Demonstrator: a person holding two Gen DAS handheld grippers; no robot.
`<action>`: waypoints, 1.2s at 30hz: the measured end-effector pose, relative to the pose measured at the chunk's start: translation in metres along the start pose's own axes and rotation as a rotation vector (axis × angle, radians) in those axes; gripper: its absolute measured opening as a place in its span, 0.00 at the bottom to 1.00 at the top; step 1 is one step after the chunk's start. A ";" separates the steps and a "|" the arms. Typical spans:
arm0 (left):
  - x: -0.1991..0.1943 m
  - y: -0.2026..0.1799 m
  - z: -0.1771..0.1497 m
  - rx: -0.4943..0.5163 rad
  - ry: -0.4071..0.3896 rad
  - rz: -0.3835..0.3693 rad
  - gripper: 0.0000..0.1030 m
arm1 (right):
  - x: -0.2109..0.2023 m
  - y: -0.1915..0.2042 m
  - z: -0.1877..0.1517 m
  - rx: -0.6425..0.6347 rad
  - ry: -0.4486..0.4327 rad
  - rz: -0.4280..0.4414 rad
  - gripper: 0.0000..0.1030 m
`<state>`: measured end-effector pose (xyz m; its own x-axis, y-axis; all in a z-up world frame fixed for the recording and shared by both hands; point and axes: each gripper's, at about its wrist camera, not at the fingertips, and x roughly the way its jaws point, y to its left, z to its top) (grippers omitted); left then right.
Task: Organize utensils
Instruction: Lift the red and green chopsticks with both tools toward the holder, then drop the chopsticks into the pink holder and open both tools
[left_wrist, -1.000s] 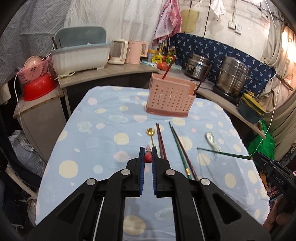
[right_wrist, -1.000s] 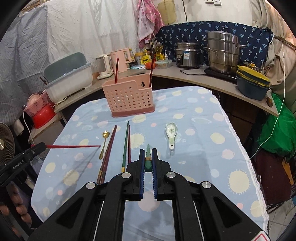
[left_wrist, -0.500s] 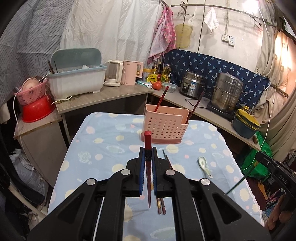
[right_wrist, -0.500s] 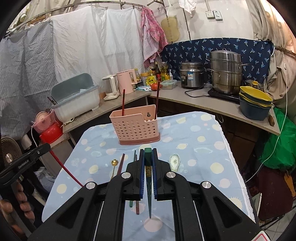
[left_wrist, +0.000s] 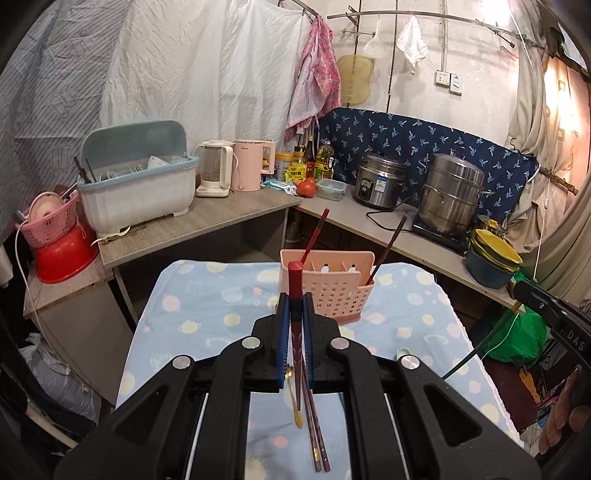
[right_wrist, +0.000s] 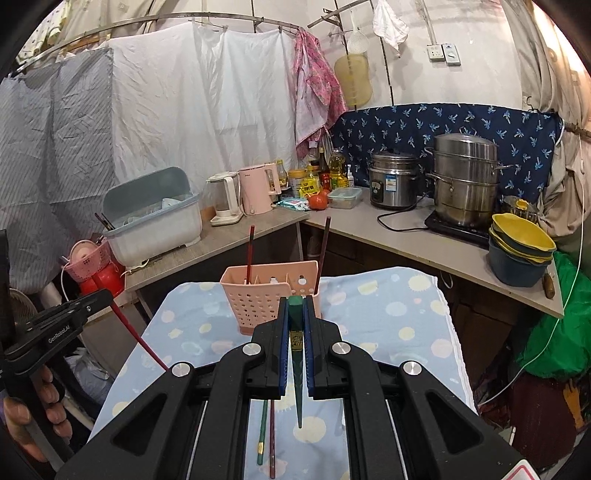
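Two chopsticks in hand: am keeping left gripper (left_wrist: 294, 314) clamped on red lacquered chopstick (left_wrist: 294, 280), right gripper (right_wrist: 294, 314) on green tapered chopstick (right_wrist: 295, 325), thick ends up, tips hanging toward pink perforated plastic utensil caddy (right_wrist: 266, 295) on spotted blue tablecloth (right_wrist: 388, 314) ahead, likely for vertical insertion.

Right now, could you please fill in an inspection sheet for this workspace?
Surface: table under a pale blue cloth with pastel dots.
Job's things: pink perforated plastic utensil holder with two dark chopsticks standing in it; dark red chopstick pair and gold spoon lying on the cloth.
Clutter: nothing seen on the table.
Grippers: left tongs shut on a red chopstick; right tongs shut on a green chopstick.
Cables: black cord by the steel rice cooker.
Surroundings: counters with kettles, stacked bowls, dish bin.
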<state>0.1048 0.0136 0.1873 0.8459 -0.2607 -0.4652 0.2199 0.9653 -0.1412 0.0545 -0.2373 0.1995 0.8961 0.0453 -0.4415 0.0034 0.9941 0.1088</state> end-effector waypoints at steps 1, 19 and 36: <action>0.004 -0.001 0.006 0.002 -0.001 -0.003 0.07 | 0.005 0.000 0.007 -0.002 0.000 0.003 0.07; 0.080 -0.019 0.126 0.034 -0.118 0.033 0.07 | 0.100 0.013 0.130 -0.036 -0.123 -0.026 0.07; 0.184 -0.002 0.129 -0.004 -0.074 0.055 0.07 | 0.211 0.026 0.124 -0.080 -0.066 -0.032 0.07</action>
<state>0.3229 -0.0341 0.2145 0.8902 -0.2056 -0.4066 0.1706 0.9779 -0.1210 0.2991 -0.2145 0.2195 0.9234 0.0093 -0.3838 -0.0004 0.9997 0.0233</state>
